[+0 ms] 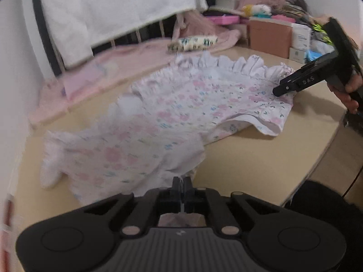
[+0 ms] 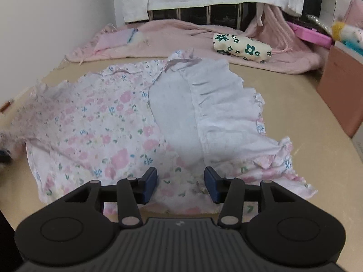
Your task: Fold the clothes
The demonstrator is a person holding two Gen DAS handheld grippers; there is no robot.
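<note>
A white garment with pink and blue flowers and a ruffled collar (image 1: 172, 111) lies spread on the beige table (image 1: 261, 158). My left gripper (image 1: 181, 187) is shut on the garment's near edge and lifts it slightly. In the right wrist view the same garment (image 2: 109, 127) lies with its plain white ruffled part (image 2: 217, 113) folded over on the right. My right gripper (image 2: 180, 184) is open just above the garment's near edge, its blue pads (image 2: 149, 184) apart and empty. It also shows in the left wrist view (image 1: 281, 89) over the garment's right end.
A pink blanket (image 2: 158, 38) lies along the back of the table with a cream floral pouch (image 2: 242, 47) on it. A brown box (image 1: 270, 37) and piled toys stand at the back right. White cloth (image 1: 102, 6) hangs behind. The table edge (image 1: 322, 151) curves at right.
</note>
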